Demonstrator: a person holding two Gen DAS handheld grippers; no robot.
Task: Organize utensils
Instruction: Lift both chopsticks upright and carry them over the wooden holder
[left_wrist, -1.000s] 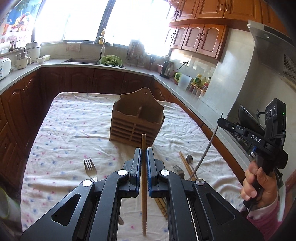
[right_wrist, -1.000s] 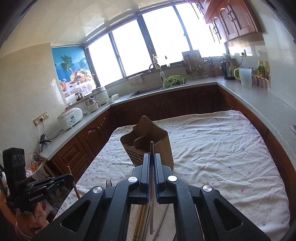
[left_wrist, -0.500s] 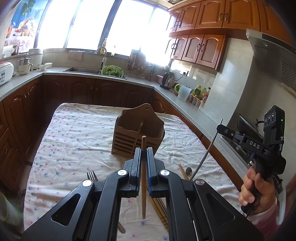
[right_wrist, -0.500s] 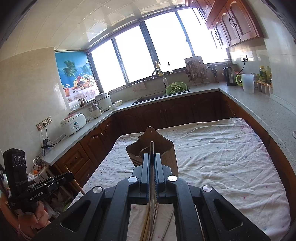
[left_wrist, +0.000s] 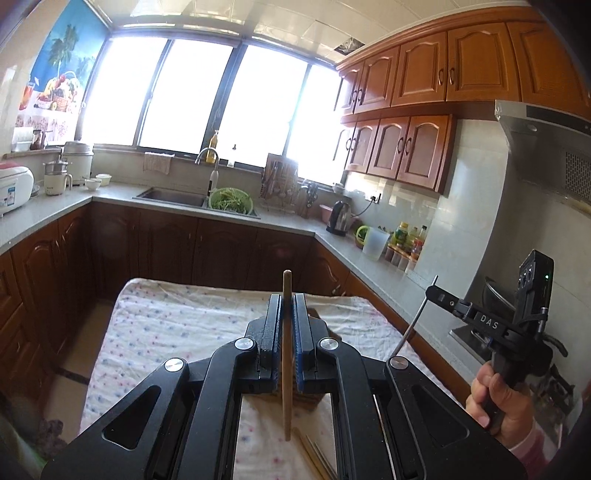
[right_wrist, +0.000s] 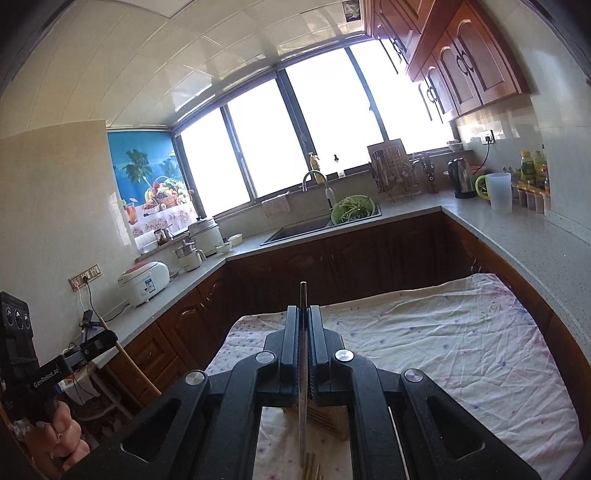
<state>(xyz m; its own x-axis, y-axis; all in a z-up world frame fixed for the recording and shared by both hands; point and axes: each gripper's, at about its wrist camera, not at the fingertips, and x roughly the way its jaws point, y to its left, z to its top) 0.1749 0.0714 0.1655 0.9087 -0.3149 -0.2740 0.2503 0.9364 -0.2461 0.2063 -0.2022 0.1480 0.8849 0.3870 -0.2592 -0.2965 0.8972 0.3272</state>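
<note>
My left gripper (left_wrist: 286, 301) is shut on a wooden chopstick (left_wrist: 287, 354) held upright, high above the table. My right gripper (right_wrist: 303, 312) is shut on a thin metal chopstick (right_wrist: 303, 373), also upright. The right gripper shows at the right of the left wrist view (left_wrist: 443, 297) with the metal stick (left_wrist: 417, 325) hanging from it. The left gripper shows at the left of the right wrist view (right_wrist: 99, 341). The wooden utensil holder (right_wrist: 325, 417) is mostly hidden under the jaws. More chopsticks (left_wrist: 317, 458) lie on the cloth below.
The table carries a white dotted cloth (left_wrist: 177, 325). Dark wood cabinets and a grey counter (left_wrist: 288, 221) ring it, with a sink (left_wrist: 173, 195), a green colander (left_wrist: 231, 201), a kettle (left_wrist: 340, 218) and a rice cooker (right_wrist: 146, 282). A range hood (left_wrist: 550, 155) hangs at the right.
Both grippers have risen and tilted up with their chopsticks. The utensil holder has dropped from mid view to beneath the jaws. The forks and spoon on the cloth have left view.
</note>
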